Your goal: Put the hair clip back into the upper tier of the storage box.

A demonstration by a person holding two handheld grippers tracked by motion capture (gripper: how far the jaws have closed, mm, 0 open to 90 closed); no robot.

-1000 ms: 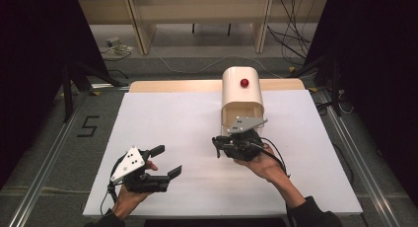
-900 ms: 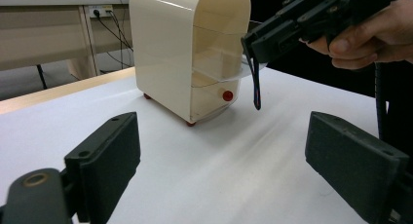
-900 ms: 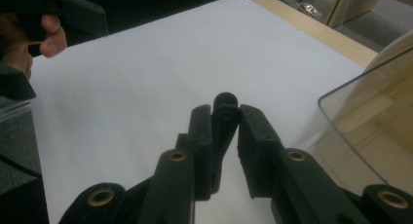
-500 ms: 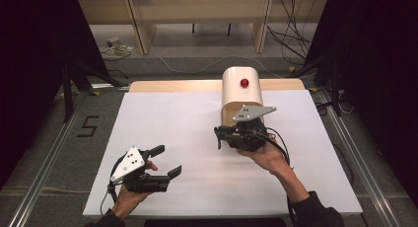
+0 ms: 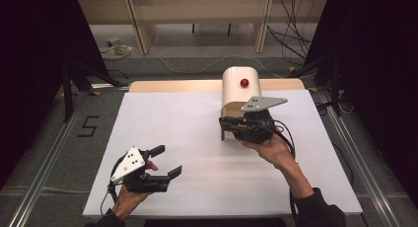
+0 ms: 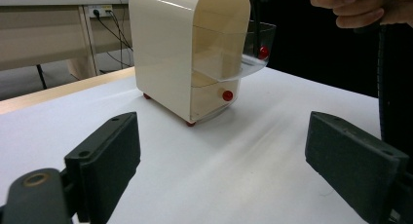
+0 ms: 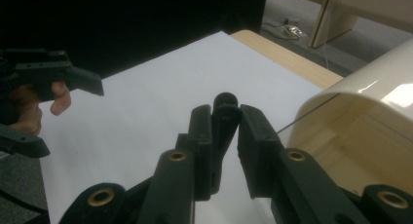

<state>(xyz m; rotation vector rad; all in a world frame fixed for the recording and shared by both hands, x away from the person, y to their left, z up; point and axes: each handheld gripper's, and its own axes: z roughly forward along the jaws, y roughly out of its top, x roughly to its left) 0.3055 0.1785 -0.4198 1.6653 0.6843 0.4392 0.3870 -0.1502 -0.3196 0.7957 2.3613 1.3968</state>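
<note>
My right gripper [image 5: 227, 130] is clamped on the cabinet's [image 6: 187, 48] upper drawer [image 6: 248, 51] knob, pulling; my left gripper [image 5: 165, 160] waits wide, near-left on the worktop [image 5: 187, 138].

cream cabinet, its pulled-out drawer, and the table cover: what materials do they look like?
Cabinet: likely glossy molded plastic; rounded top, bright highlights.
Drawer: clear plastic, probably acrylic; the red knob and dark background show through its wall.
Table cover: matte white sheet, paper or laminate; can't tell which. Wood-look edge behind it.
</note>
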